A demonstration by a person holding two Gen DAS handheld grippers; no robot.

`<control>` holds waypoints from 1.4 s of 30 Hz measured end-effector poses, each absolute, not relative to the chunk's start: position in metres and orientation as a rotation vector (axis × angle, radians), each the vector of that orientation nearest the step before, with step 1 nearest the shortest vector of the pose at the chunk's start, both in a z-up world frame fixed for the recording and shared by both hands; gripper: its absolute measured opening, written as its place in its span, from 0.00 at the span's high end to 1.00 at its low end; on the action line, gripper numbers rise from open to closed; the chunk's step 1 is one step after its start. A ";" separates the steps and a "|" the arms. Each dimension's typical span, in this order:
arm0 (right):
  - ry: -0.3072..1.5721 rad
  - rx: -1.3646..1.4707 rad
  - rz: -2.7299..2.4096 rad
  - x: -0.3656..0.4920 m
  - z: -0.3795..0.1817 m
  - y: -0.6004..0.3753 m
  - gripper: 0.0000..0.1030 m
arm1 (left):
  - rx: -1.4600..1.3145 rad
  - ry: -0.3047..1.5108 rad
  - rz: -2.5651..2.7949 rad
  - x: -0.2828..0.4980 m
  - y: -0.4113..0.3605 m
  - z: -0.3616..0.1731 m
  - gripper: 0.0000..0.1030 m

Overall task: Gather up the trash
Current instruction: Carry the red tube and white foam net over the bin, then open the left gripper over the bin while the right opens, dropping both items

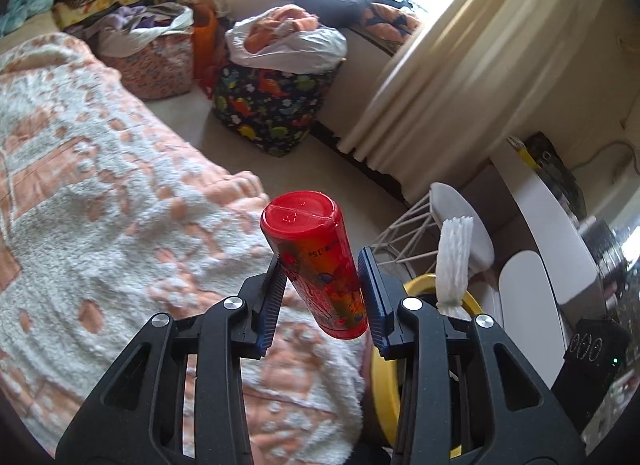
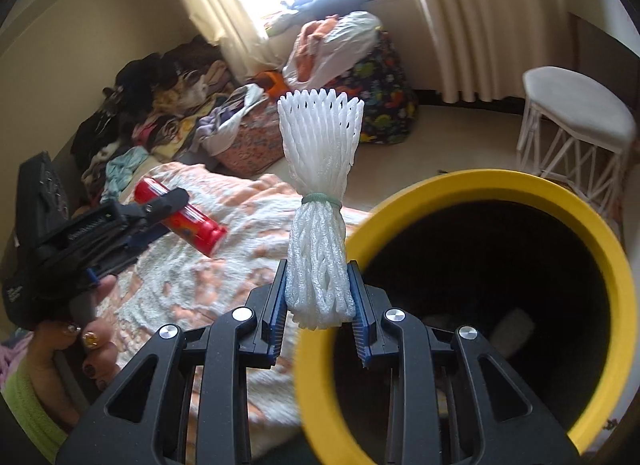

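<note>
My right gripper [image 2: 320,297], pinching the banded white foam fruit net [image 2: 320,201] upright, sits just left of the yellow-rimmed bin [image 2: 472,189], seemingly nearer than my left gripper [image 1: 322,289] clamping the tilted red plastic tube [image 1: 316,261].

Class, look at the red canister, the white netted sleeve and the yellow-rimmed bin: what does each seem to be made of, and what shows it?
Red canister: likely glossy plastic; smooth moulded cap, shiny printed wrap.
White netted sleeve: soft foam mesh, matte; stretched diamond holes, pinched by a green band.
Yellow-rimmed bin: probably plastic, smooth satin rim; the dark interior is unclear.
</note>
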State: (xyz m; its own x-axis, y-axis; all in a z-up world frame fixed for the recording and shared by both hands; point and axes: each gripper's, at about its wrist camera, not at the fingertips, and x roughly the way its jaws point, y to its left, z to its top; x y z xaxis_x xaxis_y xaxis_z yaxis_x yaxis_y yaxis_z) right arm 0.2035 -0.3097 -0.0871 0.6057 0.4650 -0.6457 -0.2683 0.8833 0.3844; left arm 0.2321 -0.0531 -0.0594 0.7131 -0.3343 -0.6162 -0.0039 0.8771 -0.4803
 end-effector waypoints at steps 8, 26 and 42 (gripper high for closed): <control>0.826 0.313 0.347 0.191 -0.099 -0.356 0.74 | -0.402 0.763 -0.275 0.228 -0.102 -0.051 0.71; 0.863 0.393 0.266 0.171 -0.111 -0.427 0.57 | -0.251 0.804 -0.442 0.216 -0.183 -0.055 0.71; 0.836 0.402 0.193 0.150 -0.102 -0.451 0.26 | -0.172 0.850 -0.469 0.208 -0.214 -0.070 0.49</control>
State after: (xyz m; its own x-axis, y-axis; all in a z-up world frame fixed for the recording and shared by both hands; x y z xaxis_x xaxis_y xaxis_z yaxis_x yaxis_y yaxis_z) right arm 0.1503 -0.4506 -0.1022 0.6589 0.3214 -0.6801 -0.0095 0.9076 0.4197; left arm 0.2075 -0.2142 -0.0701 0.5661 -0.4637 -0.6816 0.3293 0.8852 -0.3287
